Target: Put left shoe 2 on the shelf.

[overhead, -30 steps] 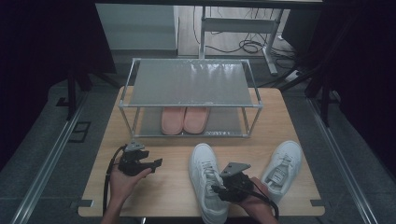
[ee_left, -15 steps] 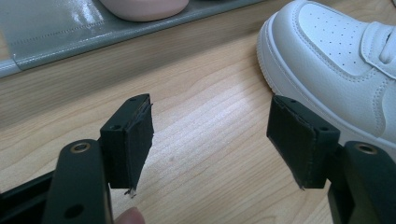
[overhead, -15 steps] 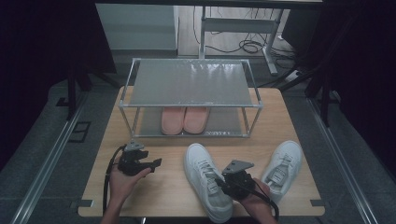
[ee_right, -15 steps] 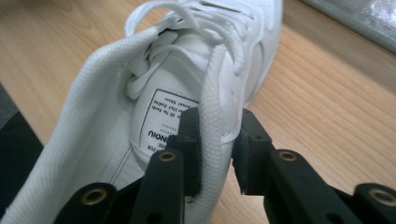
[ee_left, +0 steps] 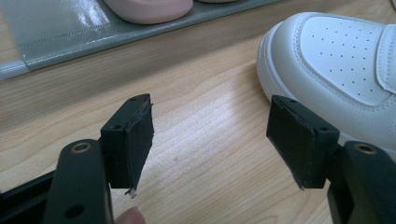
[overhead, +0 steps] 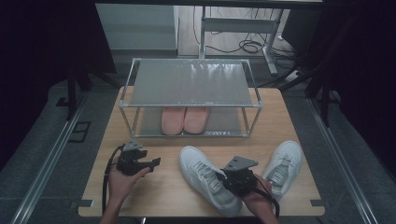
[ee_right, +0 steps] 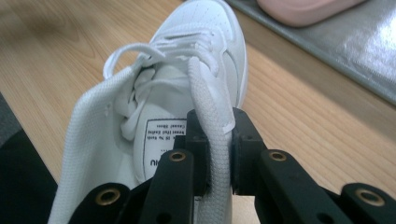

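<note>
Two white sneakers lie on the wooden table. The nearer sneaker (overhead: 205,177) points its toe toward the rack. My right gripper (overhead: 223,179) is at its heel end, and its jaws have just been closing. In the right gripper view, the gripper (ee_right: 215,135) is shut on the padded side wall of that sneaker (ee_right: 205,42), next to the tongue label. My left gripper (overhead: 152,163) is held over bare table to the left. Its jaws are open, and the left gripper view shows nothing between them (ee_left: 210,135); the sneaker's toe (ee_left: 336,60) is just past its right jaw.
The second white sneaker (overhead: 282,165) lies at the right, near the table's edge. A metal two-tier rack (overhead: 191,81) stands at the back, with a pair of pink slippers (overhead: 184,119) on its lower shelf. Bare wood lies between the left gripper and the rack.
The right gripper's jaws have closed on the sneaker's side wall. The sneaker has turned a little, its toe swinging left. The left gripper has not moved.
</note>
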